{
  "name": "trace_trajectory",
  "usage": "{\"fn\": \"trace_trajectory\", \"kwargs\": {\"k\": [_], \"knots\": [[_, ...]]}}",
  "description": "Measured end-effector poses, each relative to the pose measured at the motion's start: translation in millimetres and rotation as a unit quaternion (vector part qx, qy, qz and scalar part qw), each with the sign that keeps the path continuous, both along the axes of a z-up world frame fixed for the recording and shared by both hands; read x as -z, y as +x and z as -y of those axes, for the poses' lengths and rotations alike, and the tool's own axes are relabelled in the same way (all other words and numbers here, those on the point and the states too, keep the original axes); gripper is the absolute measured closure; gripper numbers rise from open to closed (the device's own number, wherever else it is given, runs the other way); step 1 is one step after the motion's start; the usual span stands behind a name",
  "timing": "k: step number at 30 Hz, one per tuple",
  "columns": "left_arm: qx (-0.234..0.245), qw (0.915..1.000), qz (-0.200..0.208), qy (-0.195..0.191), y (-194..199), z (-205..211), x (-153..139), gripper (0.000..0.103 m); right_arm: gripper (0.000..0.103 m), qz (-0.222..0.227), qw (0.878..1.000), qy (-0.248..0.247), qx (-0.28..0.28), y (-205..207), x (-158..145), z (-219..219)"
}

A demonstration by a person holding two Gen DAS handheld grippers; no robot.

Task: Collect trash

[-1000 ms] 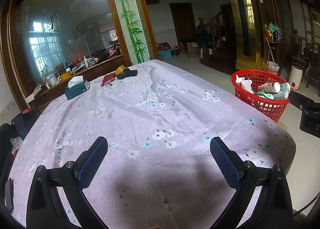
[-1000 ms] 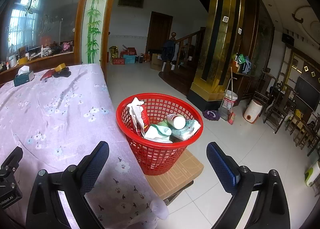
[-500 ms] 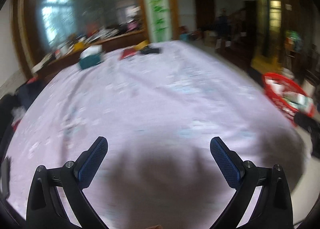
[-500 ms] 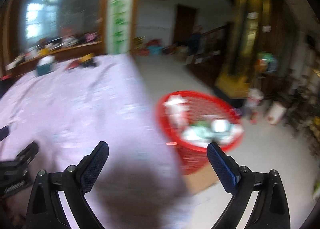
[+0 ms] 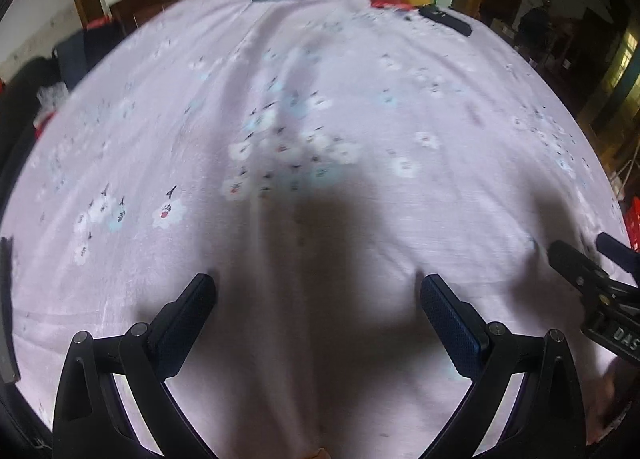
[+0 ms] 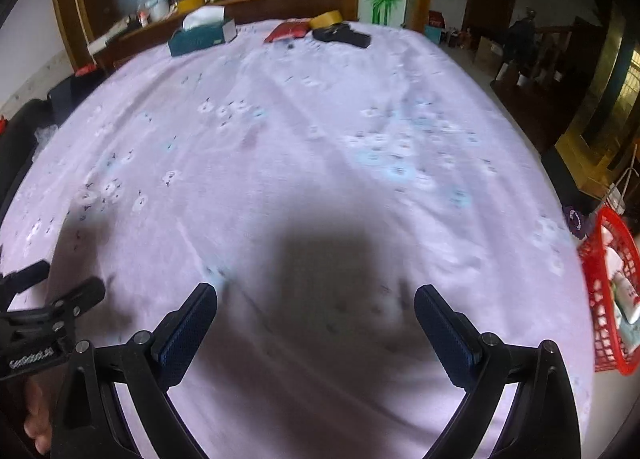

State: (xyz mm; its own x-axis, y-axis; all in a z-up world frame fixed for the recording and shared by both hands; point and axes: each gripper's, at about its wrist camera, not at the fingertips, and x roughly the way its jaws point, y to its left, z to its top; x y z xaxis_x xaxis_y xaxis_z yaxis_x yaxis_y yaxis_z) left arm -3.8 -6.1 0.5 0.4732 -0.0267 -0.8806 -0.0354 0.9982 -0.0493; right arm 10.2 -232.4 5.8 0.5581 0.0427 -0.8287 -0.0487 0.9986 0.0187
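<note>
I see matt lilac cloth with a flower print, softly creased, covering the worktop. My tongs carry textured blue pads on matt black plastic; the red basket looks like glossy plastic mesh.

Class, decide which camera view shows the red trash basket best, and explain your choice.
The right wrist view: the red trash basket shows its mesh wall, rim and some contents at the right edge. The left wrist view catches only a small red sliver at its right edge.

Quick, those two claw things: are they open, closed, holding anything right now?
Left gripper: open, empty, over the tablecloth.
Right gripper: open, empty, nothing between its fingers.
</note>
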Motion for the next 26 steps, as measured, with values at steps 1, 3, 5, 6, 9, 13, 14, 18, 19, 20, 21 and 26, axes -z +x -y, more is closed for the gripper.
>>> {"fn": "trace_trajectory", "kwargs": {"k": [1,3,5,6,9,13,14,18,19,20,21,26], "knots": [[-0.005,0.9999,0.006,0.007,0,-5,0,0.002,0.003,-0.006,1.0,0.004,0.0,5,2,-4],[-0.007,0.9998,0.004,0.016,3,-10,1,0.002,0.003,-0.011,1.0,0.003,0.006,12,8,-12],[-0.003,0.9997,0.012,0.021,5,-14,1,0.002,0.002,-0.012,1.0,0.002,0.016,14,12,-17],[-0.003,0.9996,0.016,0.021,6,-15,0,0.002,0.001,-0.013,1.0,-0.004,0.022,16,13,-21],[0.003,0.9995,0.025,0.021,10,-19,-1,0.0,0.0,-0.008,0.999,-0.015,0.049,19,13,-30],[0.006,0.9993,0.031,0.019,18,-23,0,0.0,0.0,-0.008,0.998,-0.014,0.057,20,11,-31],[0.007,0.9992,0.033,0.019,19,-23,0,0.0,0.0,-0.008,0.998,-0.014,0.057,20,10,-31],[0.009,0.9992,0.034,0.018,23,-22,1,0.0,0.0,-0.008,0.998,-0.014,0.057,20,10,-31],[0.009,0.9992,0.034,0.018,23,-22,1,0.0,0.0,-0.008,0.998,-0.014,0.057,21,10,-31],[0.009,0.9992,0.034,0.018,24,-22,1,0.0,0.0,-0.008,0.998,-0.014,0.057,21,10,-31],[0.01,0.9992,0.034,0.018,25,-22,1,0.0,0.0,-0.008,0.998,-0.014,0.057,20,10,-31],[0.011,0.9992,0.034,0.018,25,-21,1,0.0,0.0,-0.008,0.998,-0.014,0.057,20,10,-31]]}}
